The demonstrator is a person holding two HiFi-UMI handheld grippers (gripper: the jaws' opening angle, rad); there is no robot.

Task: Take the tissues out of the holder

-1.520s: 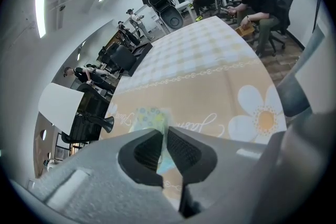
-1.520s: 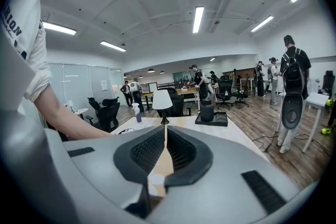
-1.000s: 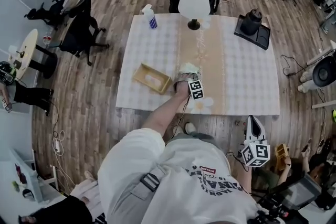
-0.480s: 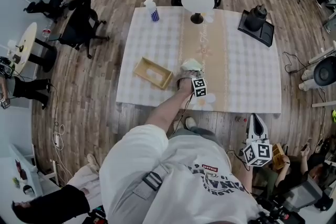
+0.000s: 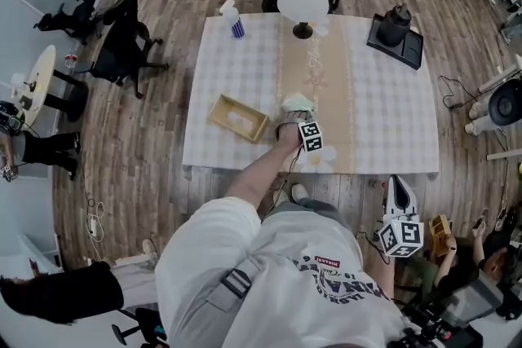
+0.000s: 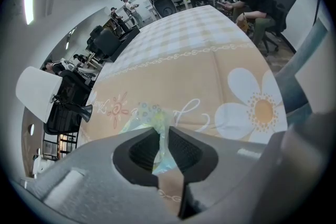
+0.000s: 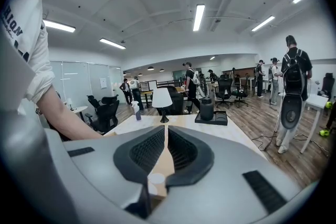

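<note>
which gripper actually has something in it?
The left gripper, jaws just easing apart, pinches the pale plastic-wrapped tissue pack; the right gripper is shut on nothing.

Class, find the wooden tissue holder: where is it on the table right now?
In the head view, the wooden tissue holder lies on the near-left part of the table, just left of the pack of tissues and apart from it.

It was a big office. Black rolling chairs (image 5: 122, 53) stood on the wood floor (image 5: 147, 167), long lights (image 7: 199, 17) hung overhead, and many people (image 6: 257, 2) sat or stood around.
</note>
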